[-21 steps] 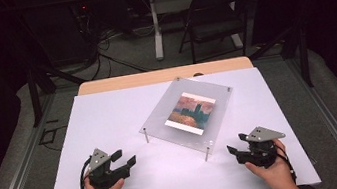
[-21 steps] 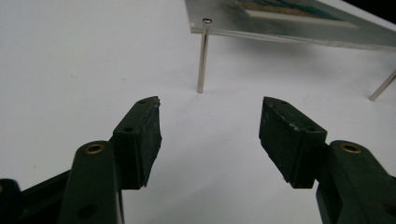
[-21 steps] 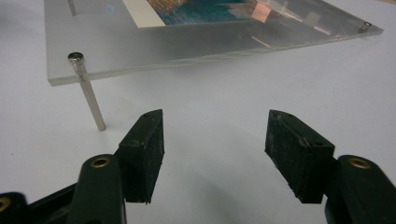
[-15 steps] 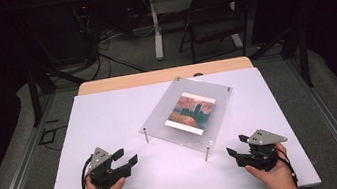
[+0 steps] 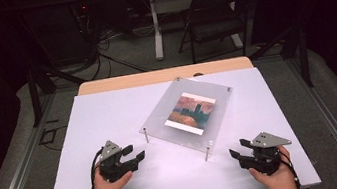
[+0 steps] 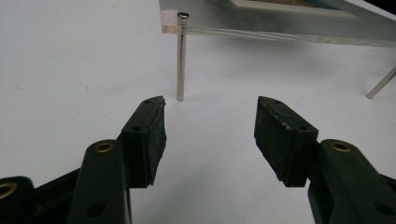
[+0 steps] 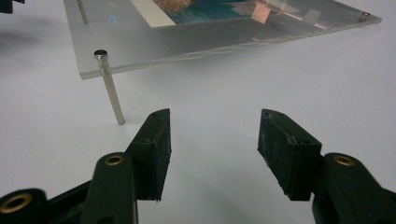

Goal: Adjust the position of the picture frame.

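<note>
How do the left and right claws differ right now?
The left claw sits near the clear frame's left corner post; the right claw sits near its front post. The left points up-right in the high view, the right up-left. Both are open, empty, low over the white table.

In the left gripper view, the clear frame [image 6: 280, 21] beyond the jaws is cut off by the top edge. Its far right leg [image 6: 380, 84] leaves at the right edge. In the right gripper view, the picture [image 7: 210, 9] ahead of the jaws is cut at the top.
</note>
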Demonstrator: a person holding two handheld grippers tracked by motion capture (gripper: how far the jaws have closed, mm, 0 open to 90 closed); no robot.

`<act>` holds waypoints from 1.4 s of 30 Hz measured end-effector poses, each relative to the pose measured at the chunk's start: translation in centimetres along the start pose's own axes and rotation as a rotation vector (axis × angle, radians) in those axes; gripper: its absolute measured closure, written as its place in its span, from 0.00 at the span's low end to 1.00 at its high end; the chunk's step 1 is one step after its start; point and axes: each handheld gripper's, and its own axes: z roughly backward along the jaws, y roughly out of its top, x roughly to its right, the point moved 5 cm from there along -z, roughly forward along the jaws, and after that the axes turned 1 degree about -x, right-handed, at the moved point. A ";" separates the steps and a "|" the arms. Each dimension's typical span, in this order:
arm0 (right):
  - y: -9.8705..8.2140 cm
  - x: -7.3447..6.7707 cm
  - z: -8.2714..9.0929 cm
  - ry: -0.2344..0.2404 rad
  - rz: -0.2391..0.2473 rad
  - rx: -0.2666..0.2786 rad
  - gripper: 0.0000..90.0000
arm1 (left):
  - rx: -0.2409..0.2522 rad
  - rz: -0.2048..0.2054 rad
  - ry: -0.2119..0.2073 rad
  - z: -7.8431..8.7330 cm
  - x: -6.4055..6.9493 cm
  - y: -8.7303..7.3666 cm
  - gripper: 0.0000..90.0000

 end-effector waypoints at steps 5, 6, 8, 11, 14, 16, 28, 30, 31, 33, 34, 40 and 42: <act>0.2 -0.5 0.1 -0.005 0.012 0.006 0.49 | -0.019 -0.018 0.012 -1.1 -0.1 0.7 0.52; 0.2 -0.7 0.0 -0.006 0.022 0.009 0.50 | -0.018 -0.015 0.003 -1.3 -0.1 0.8 0.54; 0.3 -1.2 0.0 0.019 0.025 0.006 0.59 | -0.019 -0.007 -0.012 -1.8 -0.1 1.1 0.57; 0.3 -1.4 0.0 0.028 0.036 -0.001 0.61 | -0.039 -0.019 -0.012 -2.7 -0.3 1.4 0.61; 0.4 -1.5 0.0 0.041 0.037 0.005 0.66 | -0.060 -0.008 -0.013 -3.6 -0.6 1.7 0.65; 0.4 -1.5 0.0 0.041 0.036 0.012 0.67 | -0.067 0.001 -0.011 -4.1 -0.9 1.9 0.68; 0.3 -1.2 0.1 0.039 0.023 0.009 0.70 | -0.060 0.020 0.027 -6.1 -2.2 2.5 0.80; 0.3 -1.2 0.1 0.041 0.021 0.008 0.71 | -0.056 0.027 0.016 -6.2 -2.3 2.6 0.80; 0.3 -1.2 0.1 0.046 0.019 0.010 0.72 | -0.055 0.026 0.015 -6.3 -2.3 2.6 0.81; 0.3 -1.3 0.0 0.050 0.018 0.005 0.72 | -0.058 0.018 0.017 -6.4 -2.2 2.6 0.82; 0.3 -1.3 0.0 0.050 0.017 0.005 0.72 | -0.056 0.017 0.015 -6.4 -2.2 2.6 0.83; 0.2 -1.3 -0.1 0.052 0.022 0.000 0.72 | -0.057 0.010 0.005 -6.6 -2.1 2.6 0.88; 0.2 -1.2 -0.1 0.054 0.015 -0.003 0.72 | -0.058 -0.006 0.008 -6.7 -2.0 2.6 0.90</act>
